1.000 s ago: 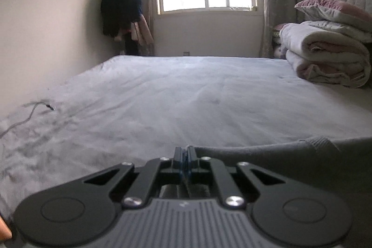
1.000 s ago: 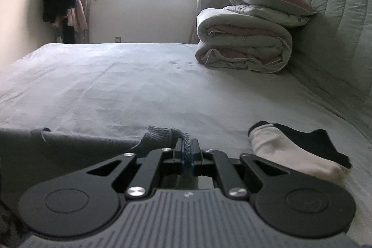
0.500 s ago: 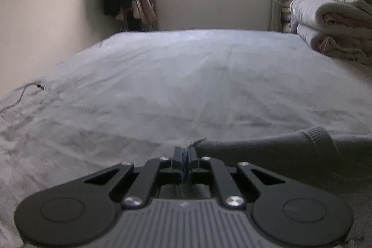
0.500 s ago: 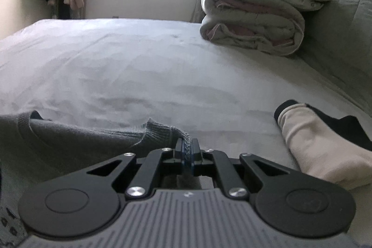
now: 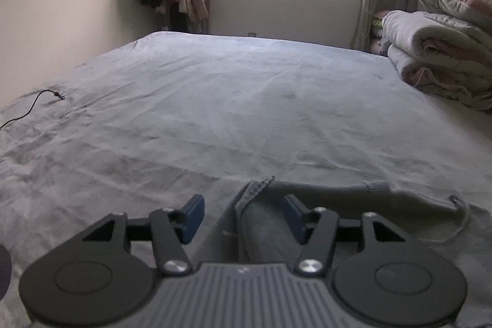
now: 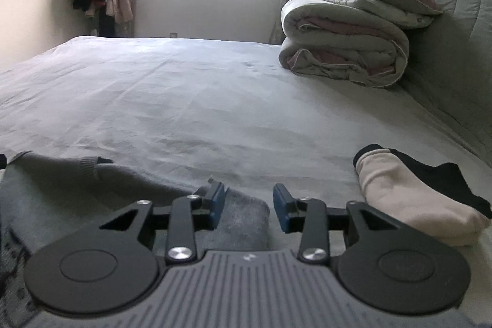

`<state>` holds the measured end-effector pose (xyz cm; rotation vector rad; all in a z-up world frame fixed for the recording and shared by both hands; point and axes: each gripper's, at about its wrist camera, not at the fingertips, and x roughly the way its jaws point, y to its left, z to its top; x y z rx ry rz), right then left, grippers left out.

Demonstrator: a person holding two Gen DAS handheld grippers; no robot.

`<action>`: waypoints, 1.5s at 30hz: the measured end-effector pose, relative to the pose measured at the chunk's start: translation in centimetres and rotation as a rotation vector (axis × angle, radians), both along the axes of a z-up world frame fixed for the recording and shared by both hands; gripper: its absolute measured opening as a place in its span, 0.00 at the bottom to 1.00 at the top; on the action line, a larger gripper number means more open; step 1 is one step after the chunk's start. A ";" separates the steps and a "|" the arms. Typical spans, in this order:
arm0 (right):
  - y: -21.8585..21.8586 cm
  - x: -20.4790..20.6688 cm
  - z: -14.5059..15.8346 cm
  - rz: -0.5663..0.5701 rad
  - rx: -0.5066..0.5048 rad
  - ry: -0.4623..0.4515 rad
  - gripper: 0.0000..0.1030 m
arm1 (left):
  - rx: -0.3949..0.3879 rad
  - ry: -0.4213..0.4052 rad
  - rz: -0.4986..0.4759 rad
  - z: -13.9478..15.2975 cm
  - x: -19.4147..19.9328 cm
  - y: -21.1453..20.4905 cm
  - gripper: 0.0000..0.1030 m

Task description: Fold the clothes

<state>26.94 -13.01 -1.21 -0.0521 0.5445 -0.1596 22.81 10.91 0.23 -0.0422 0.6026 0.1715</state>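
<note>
At nine o'clock on the bed (image 5: 215, 100), the left hand-held gripper (image 5: 243, 217) stands wide, jaws apart around a corner of the grey sweater (image 5: 353, 205) without clamping it. The garment spreads toward three o'clock, where the right hand-held gripper (image 6: 247, 206) is likewise wide over its other folded edge. The fold looks just laid down; to finish well, lift both straight back so the fingers don't drag the knit. Further right lies a folded cream-and-black garment (image 6: 412, 192).
</note>
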 end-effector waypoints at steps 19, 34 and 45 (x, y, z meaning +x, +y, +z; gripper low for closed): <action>1.4 -9.4 1.2 0.001 0.095 0.032 0.38 | -0.076 0.077 -0.079 1.9 -9.9 -2.3 0.58; 1.1 -17.4 0.0 0.042 0.268 0.084 0.38 | -0.272 0.229 -0.225 -0.3 -16.8 -2.0 0.64; 3.0 -19.4 -2.1 0.364 0.417 0.287 0.46 | -0.417 0.370 -0.367 -4.1 -17.9 -3.1 0.61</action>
